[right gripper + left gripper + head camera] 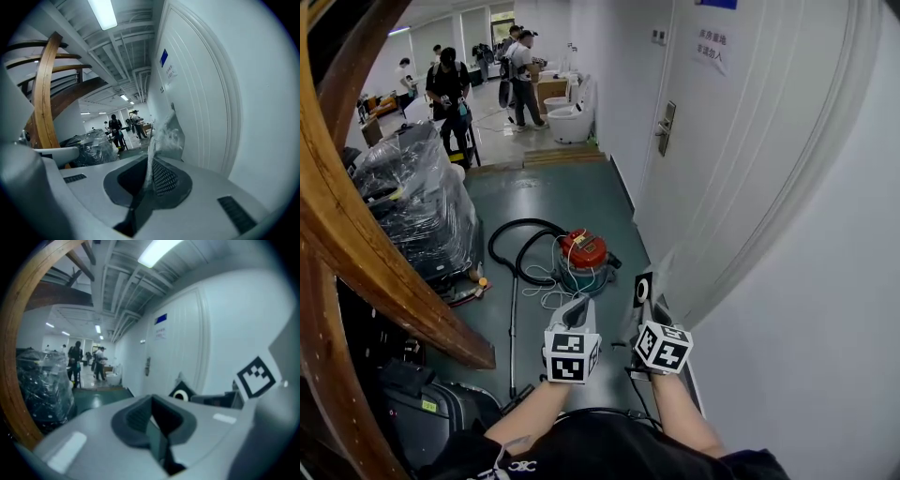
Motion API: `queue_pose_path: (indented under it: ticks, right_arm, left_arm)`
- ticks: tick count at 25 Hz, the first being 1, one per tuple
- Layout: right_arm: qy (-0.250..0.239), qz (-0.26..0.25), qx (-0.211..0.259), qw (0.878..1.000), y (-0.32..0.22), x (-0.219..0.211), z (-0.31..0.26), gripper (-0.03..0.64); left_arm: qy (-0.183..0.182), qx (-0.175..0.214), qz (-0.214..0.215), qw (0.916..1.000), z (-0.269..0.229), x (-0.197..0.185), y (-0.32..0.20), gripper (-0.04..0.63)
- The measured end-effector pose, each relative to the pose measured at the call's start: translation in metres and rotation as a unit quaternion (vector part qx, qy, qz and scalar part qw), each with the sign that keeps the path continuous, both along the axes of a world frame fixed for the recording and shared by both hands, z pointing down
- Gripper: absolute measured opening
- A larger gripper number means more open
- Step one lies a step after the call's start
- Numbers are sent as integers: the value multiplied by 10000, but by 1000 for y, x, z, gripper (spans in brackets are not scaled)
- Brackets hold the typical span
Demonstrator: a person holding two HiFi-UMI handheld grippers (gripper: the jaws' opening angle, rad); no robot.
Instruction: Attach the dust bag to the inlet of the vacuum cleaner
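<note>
The vacuum cleaner [582, 254], a small canister with a red top, stands on the grey-green floor ahead, with its black hose [514, 246] looped to the left and a white cord beside it. My right gripper [646, 317] is shut on the edge of the pale dust bag [163, 137], which is held up in the air. The bag's black collar with a white ring [644, 289] faces the camera and also shows in the left gripper view as the collar [182, 393]. My left gripper [579, 306] hovers beside it, jaws closed with nothing between them [153, 414]. Both grippers are short of the vacuum.
A white door [731, 141] with a metal handle [665, 127] fills the right side. Plastic-wrapped furniture [420, 199] and a curved wooden beam [356, 234] stand on the left, and a dark case [441, 410] lies at the lower left. Several people [448, 86] stand far down the corridor.
</note>
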State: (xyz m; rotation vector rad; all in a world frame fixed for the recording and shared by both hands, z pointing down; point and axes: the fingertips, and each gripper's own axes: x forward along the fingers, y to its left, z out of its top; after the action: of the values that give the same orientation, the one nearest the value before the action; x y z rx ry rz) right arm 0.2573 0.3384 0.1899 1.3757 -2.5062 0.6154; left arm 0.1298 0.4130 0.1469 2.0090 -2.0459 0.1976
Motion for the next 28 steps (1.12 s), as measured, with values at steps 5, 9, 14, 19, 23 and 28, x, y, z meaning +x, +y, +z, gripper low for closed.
queue_pose_path:
  ticks: [5,9,14,19,23,28]
  right_arm:
    - [35,76,-77,9999,5,-11,5,14]
    - [34,129,-153,9998,10,-26,8,14]
    - [3,247,-167,9996,21,-45,14,14]
    - [-43,364,-102,9993,33,-61,14,14]
    - [-54,505,-98,9987,34,-63,15,14]
    - [-8,642,-158,9978,27,-61,22,14]
  left_arm:
    - [89,-47,70,9999,6,-15,4,0]
    - [139,-55,132,9998,8,-32,8,0]
    - [175,-17,223,9996,12,-57,18,0]
    - [217,-44,339,9992,21,-76,31,0]
    - [257,-98,341,9990,31,-90,38,0]
    - [326,-170,192,9991,39,-112,37,0]
